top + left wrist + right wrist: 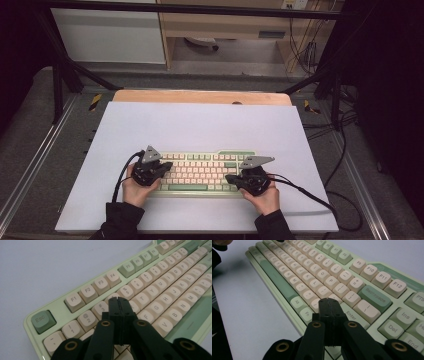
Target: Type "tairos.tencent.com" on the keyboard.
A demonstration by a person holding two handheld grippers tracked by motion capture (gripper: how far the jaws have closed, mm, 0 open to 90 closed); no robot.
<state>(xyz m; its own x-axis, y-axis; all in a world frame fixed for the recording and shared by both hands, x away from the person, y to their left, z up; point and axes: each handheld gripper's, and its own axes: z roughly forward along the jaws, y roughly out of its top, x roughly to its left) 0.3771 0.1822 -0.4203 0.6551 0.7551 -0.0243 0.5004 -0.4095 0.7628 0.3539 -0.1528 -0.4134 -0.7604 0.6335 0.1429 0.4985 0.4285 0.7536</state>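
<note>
You are holding both grippers over the keyboard (202, 172), which is lying near you at the middle of the white mat (200, 125): the left gripper (118, 300) is poised above the keys at its left end and the right gripper (327, 301) above those at its right end, each with its jaws pressed together and nothing between them. Pressing from here, you are risking a wide closed tip catching two neighbouring keys at once, or a slanted push sliding the keyboard on the mat.
</note>
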